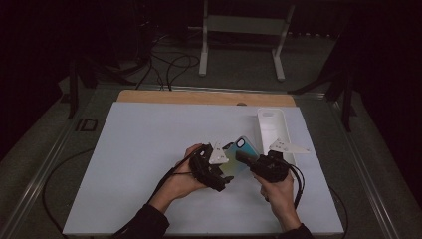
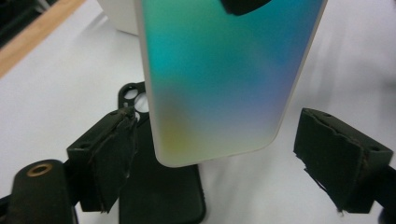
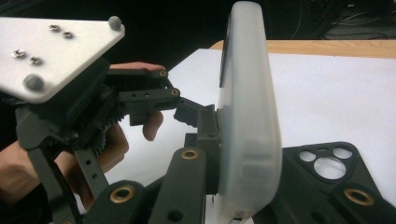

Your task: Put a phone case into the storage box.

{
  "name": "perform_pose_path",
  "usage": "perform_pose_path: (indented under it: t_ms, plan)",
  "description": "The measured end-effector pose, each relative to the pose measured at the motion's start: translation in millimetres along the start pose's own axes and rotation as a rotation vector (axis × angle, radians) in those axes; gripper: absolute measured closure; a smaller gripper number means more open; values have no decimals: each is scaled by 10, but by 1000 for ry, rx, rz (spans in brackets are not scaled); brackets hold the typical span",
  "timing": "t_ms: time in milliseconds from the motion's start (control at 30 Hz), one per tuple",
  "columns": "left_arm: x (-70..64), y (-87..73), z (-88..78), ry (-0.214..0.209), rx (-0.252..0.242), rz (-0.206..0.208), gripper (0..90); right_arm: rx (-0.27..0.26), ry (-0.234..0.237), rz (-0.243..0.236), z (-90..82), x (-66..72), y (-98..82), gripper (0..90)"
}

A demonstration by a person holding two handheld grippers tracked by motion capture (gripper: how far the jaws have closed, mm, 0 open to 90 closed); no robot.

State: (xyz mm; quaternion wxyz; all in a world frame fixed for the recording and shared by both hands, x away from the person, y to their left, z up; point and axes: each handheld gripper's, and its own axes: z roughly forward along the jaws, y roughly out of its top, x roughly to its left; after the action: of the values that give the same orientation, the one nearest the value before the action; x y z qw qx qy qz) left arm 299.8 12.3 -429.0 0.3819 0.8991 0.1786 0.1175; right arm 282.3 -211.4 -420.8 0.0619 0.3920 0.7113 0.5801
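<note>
Left gripper view shows the colourful phone case (image 2: 224, 79) held up over the white bench (image 2: 60, 93) between the spread, empty jaws of the left gripper (image 2: 233, 163), while the right gripper (image 3: 219, 140) is pinching its edge tight. To do this well, I think the left gripper should close softly on the case's bottom end before the right one lets go. The case is shiny green, blue and yellow, with a pale rim, and a black case (image 2: 159, 196) lies flat under it.

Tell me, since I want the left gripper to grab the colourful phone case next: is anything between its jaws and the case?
Nothing visible. The left gripper stands open around the colourful case's lower end, pads apart from it; the black case lies beneath.
</note>
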Motion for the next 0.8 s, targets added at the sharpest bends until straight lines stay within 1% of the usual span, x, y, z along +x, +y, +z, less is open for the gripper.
perform_pose_path:
  t_ms: [100,133,167,200,233,267,333,400,533,600,667,700,733,800]
  plan:
    - [0,0,0,0,0,0,117,-1,1,-6,-8,1,3,870]
    - [43,-26,-27,-52,-14,-26,117,-1,1,-6,-8,1,3,870]
    - [52,-37,-34,-76,-17,-34,103,2,40,-37,-37,4,5,869]
    - [52,-37,-34,-76,-17,-34,92,2,40,-37,-37,4,5,869]
    - [62,-57,-41,-106,-22,-38,92,3,56,-45,-44,5,1,869]
    - [64,-71,-42,-128,-28,-47,75,7,82,-49,-56,7,-7,869]
    - [66,-89,-42,-155,-31,-49,46,11,127,-60,-74,4,-18,868]
    - [60,-97,-39,-181,-36,-52,38,13,157,-79,-84,13,-23,868]
    - [50,-98,-35,-220,-45,-48,40,12,203,-92,-90,35,-10,868]
    - [56,-105,-39,-238,-55,-54,85,8,226,-93,-87,39,1,868]
    - [72,-117,-52,-269,-72,-59,169,11,244,-91,-84,47,8,868]
    - [72,-117,-52,-269,-72,-59,190,12,252,-93,-82,52,9,868]
    - [84,-126,-65,-289,-85,-64,239,15,253,-99,-80,59,7,868]
    - [91,-135,-81,-308,-100,-63,326,20,255,-104,-78,58,4,868]
